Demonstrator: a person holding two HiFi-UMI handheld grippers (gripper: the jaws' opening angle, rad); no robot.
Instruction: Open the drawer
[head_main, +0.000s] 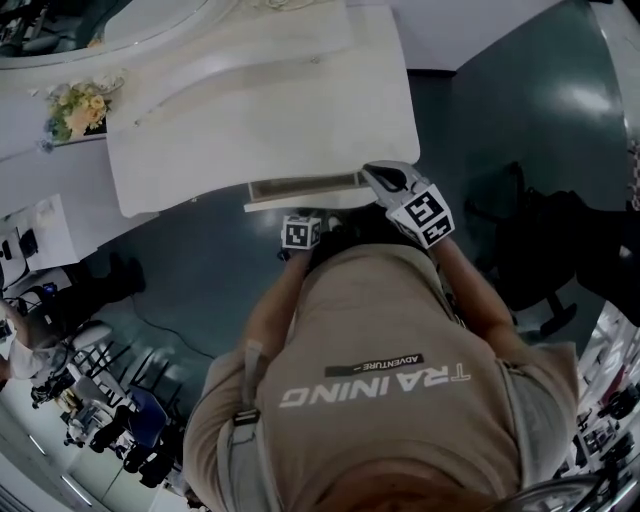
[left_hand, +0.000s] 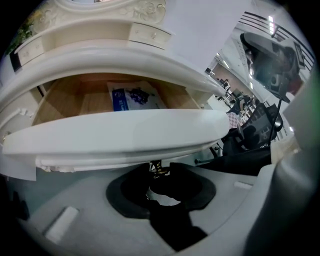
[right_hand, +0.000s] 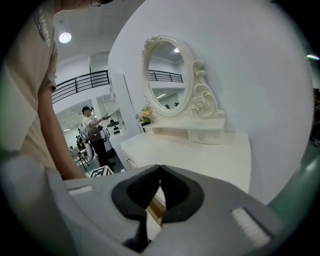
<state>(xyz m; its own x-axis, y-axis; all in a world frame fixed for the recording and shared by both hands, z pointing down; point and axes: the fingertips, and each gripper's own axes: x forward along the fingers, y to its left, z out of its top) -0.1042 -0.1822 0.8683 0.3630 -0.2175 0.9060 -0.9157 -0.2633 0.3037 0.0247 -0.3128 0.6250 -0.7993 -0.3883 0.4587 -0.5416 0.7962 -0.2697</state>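
While the drawer (left_hand: 120, 135) stands pulled out from the dressing table's (head_main: 260, 90) front edge, the left gripper (left_hand: 159, 173) is clamped on its small brass pull (left_hand: 157, 168). The right gripper (right_hand: 160, 171) hangs closed and empty by the drawer's right end.

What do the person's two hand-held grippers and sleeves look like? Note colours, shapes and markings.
Both the left hand-held gripper and the right hand-held gripper have light grey bodies with curved black pads. Each carries a white cube with black square markers. The person wears a beige short-sleeved T-shirt with white lettering.
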